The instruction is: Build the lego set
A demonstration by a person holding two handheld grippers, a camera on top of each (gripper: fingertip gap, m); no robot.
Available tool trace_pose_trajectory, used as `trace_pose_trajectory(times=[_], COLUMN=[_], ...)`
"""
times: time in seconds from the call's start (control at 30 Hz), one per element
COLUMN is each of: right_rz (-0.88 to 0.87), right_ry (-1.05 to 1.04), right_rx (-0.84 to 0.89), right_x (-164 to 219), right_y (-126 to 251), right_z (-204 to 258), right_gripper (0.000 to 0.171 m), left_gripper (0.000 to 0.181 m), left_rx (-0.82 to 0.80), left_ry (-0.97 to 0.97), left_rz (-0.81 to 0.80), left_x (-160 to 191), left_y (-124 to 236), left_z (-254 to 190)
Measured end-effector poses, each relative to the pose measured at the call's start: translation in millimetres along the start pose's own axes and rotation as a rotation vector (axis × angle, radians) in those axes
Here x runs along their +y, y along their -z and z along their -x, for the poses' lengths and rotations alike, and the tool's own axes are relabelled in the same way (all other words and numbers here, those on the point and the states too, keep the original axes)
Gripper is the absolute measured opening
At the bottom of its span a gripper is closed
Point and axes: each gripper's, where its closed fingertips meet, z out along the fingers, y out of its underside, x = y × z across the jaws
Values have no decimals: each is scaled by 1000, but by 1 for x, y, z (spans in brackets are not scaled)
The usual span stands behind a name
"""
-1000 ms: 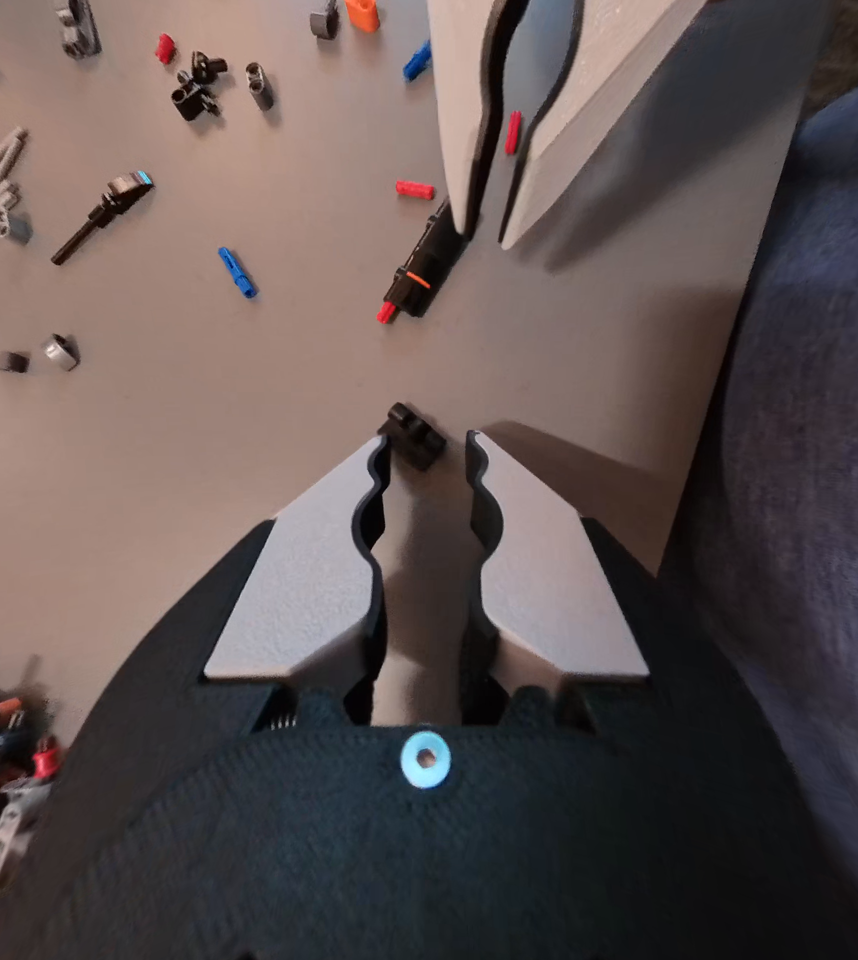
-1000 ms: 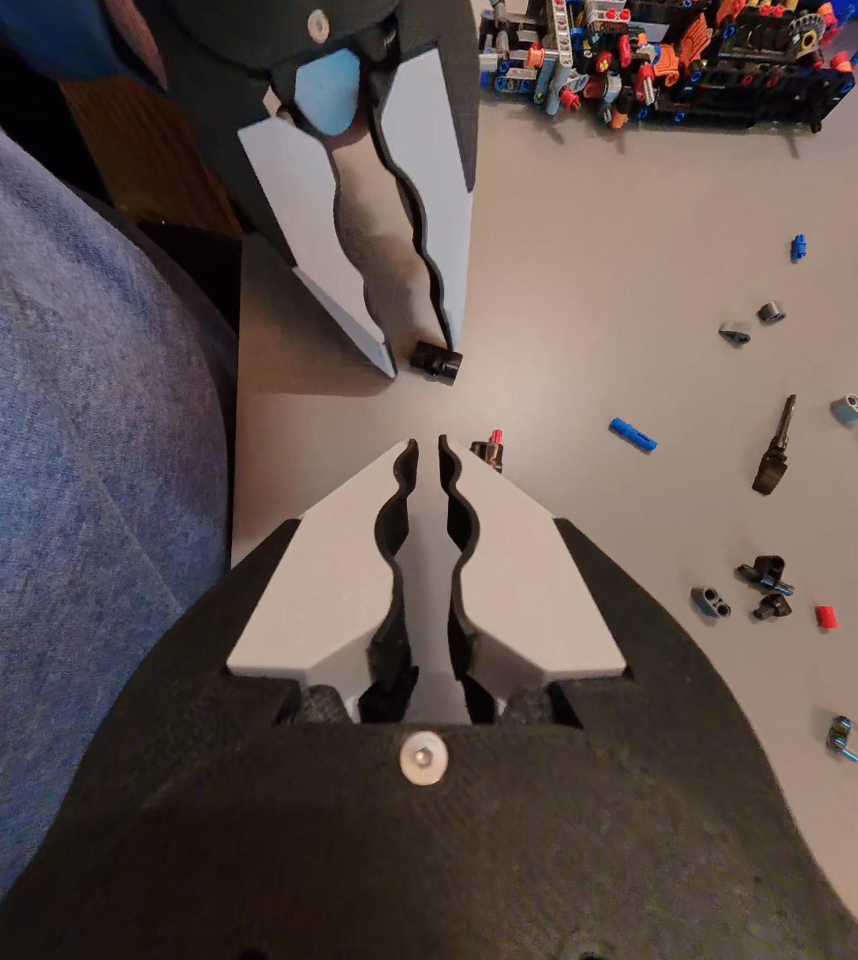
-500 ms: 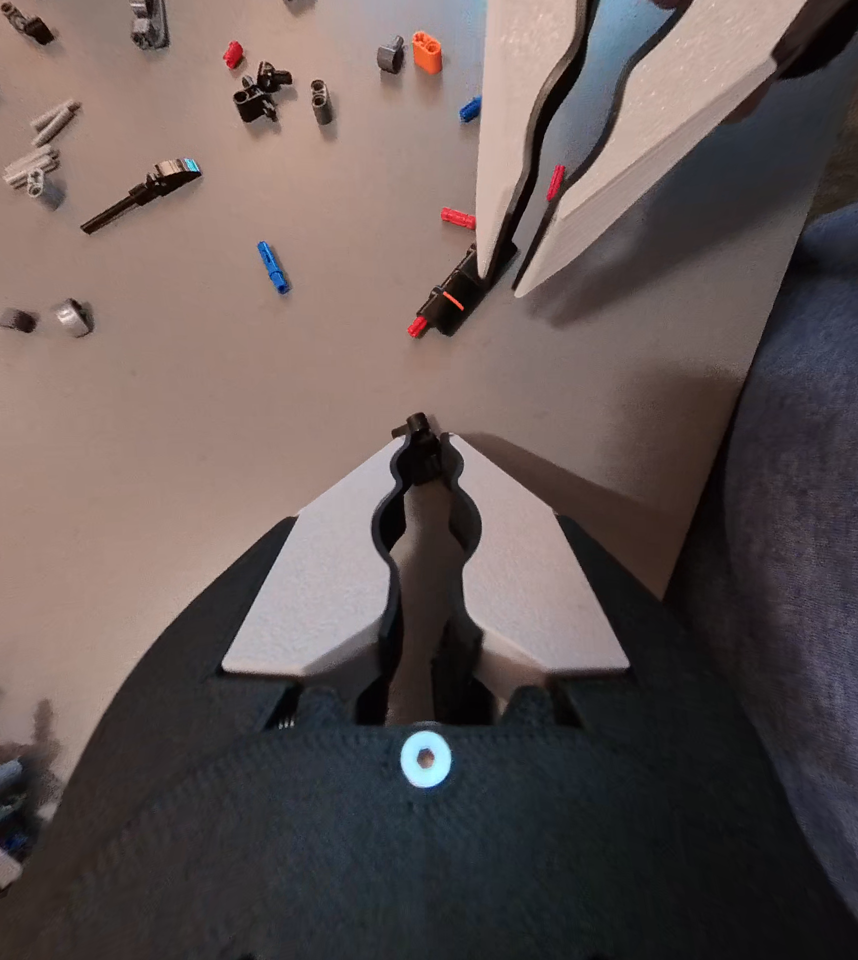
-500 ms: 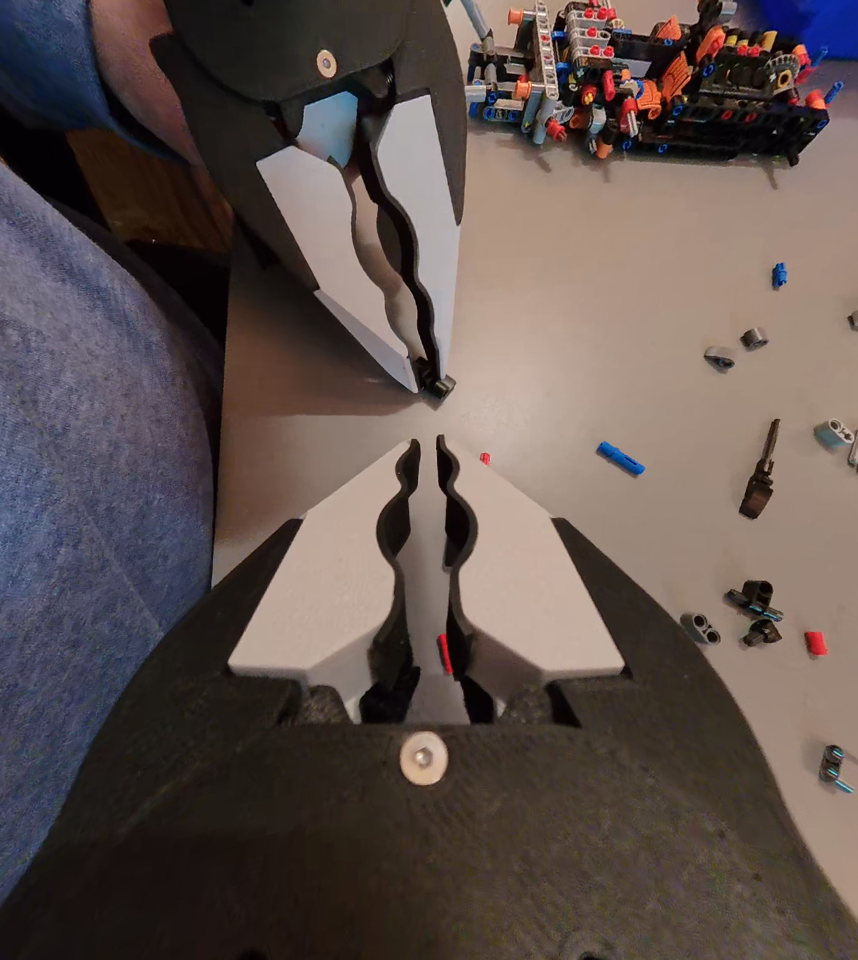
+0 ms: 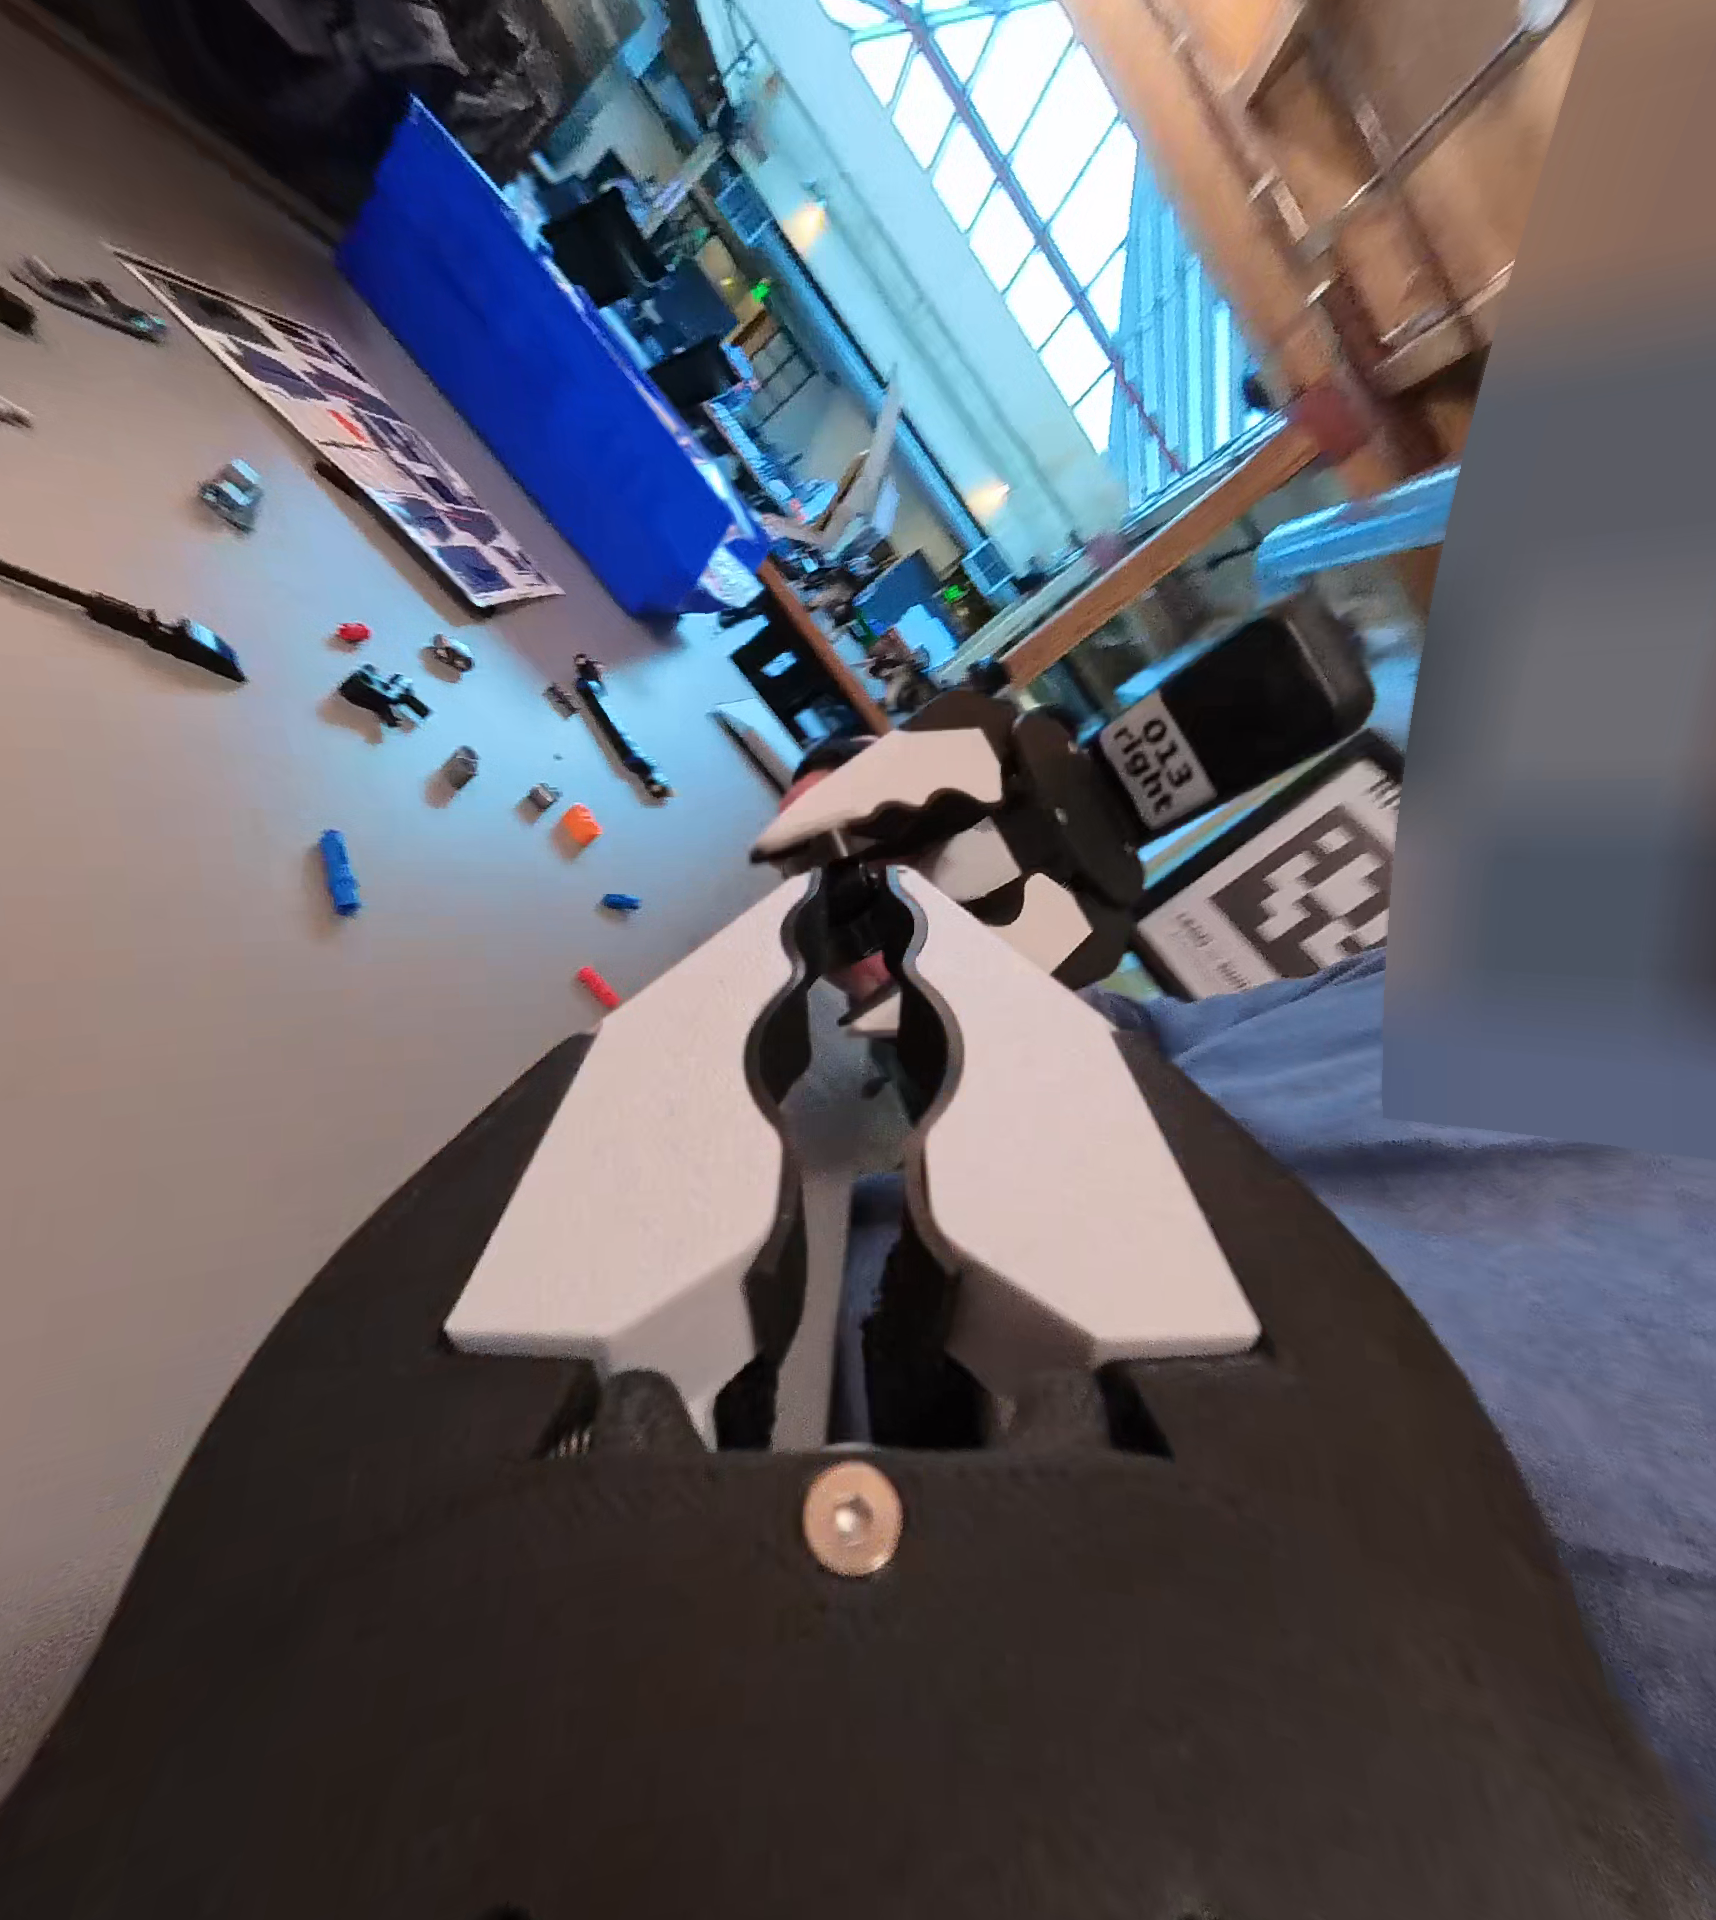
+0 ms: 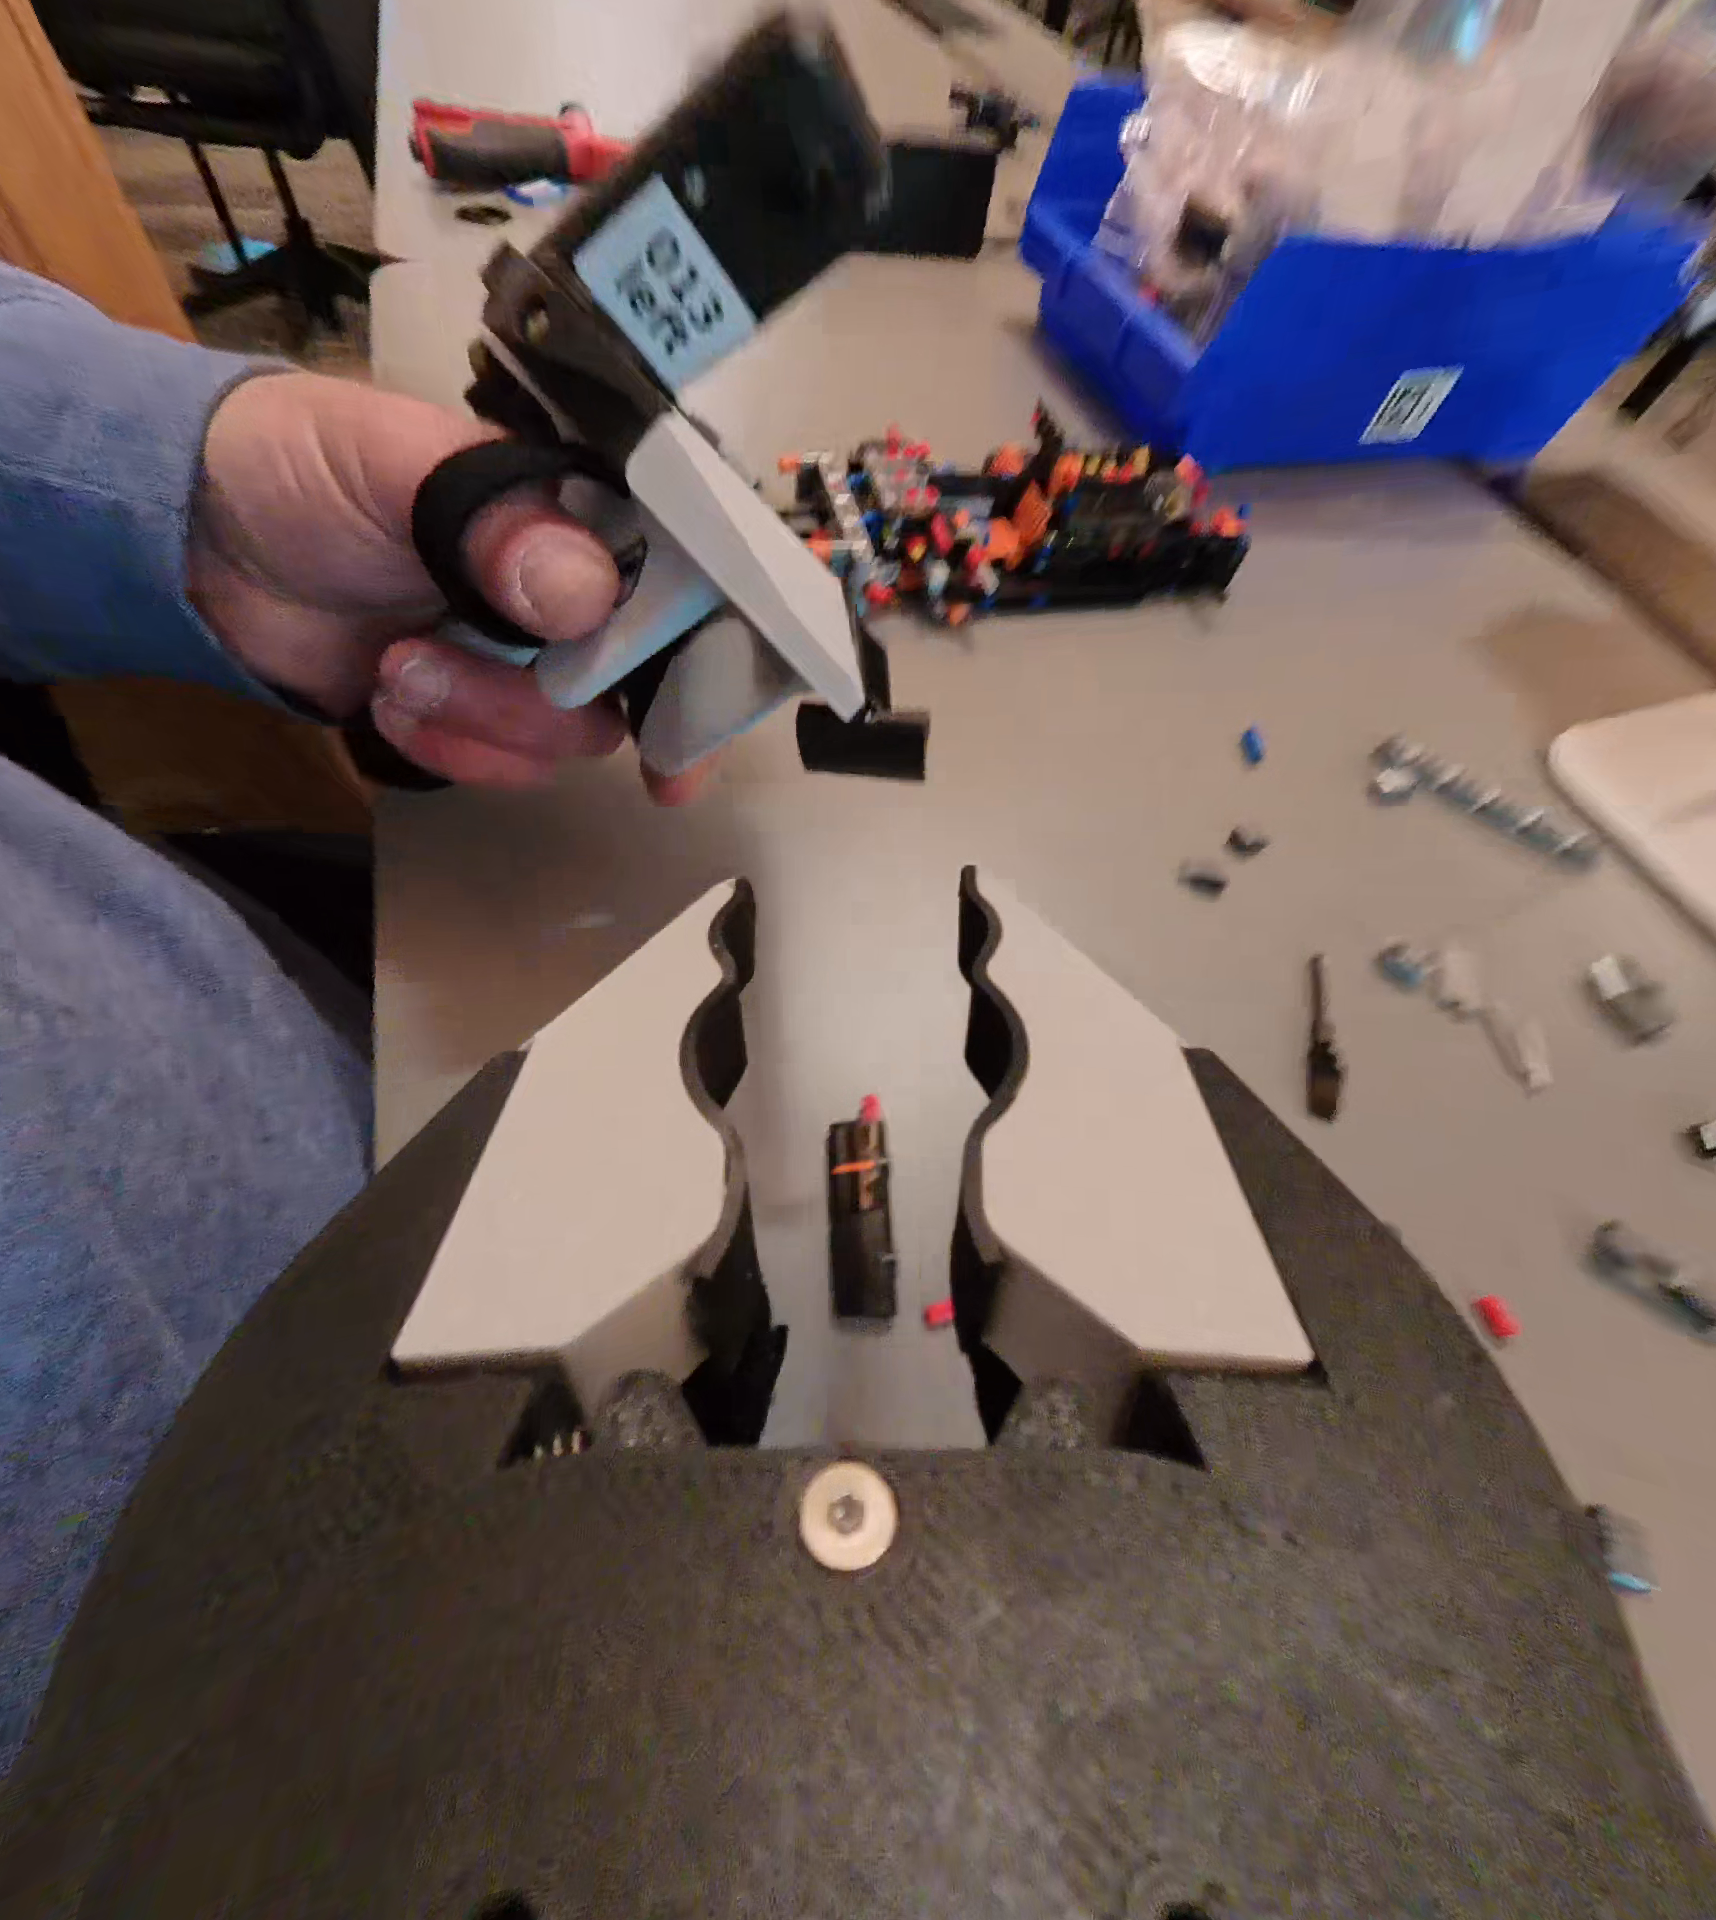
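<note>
Left gripper (image 6: 859,707) pinches a small black connector (image 6: 862,740) by its tip, risking slip; right gripper (image 6: 856,904) jaws spread

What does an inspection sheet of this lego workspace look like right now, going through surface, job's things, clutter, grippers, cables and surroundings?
Surface: grey table, mostly bare near the front edge.
Job's things: small black lego piece held in the air; black connector with red pin lying on the table; partly built lego model at the back.
Clutter: loose small pieces scattered about, among them a blue pin, an orange piece and a black axle piece; printed sheet.
Grippers: left gripper shut on the small black lego piece; right gripper open over the connector, holding nothing.
Cables: nothing seen.
Surroundings: blue bin behind the model; person's hand on the left gripper.
</note>
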Motion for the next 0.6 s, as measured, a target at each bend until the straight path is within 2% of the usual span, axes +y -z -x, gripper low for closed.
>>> trace_pose_trajectory(times=[0.13,0.2,0.4,0.6], right_rz=[-45,-57,-71,-99], right_ry=[106,121,166,150], right_rx=[7,-22,-55,-52], right_x=[-15,-18,-21,-23], right_y=[4,4,11,16], right_z=[1,5,6,3], right_gripper=[35,29,10,6], left_gripper=[7,7,6,5], left_rx=[109,151,188,210], left_ry=[87,104,105,111], left_rz=[39,89,137,146], left_x=[6,13,13,9], left_y=[-7,-11,-14,-19], left_z=[-11,-16,-20,-22])
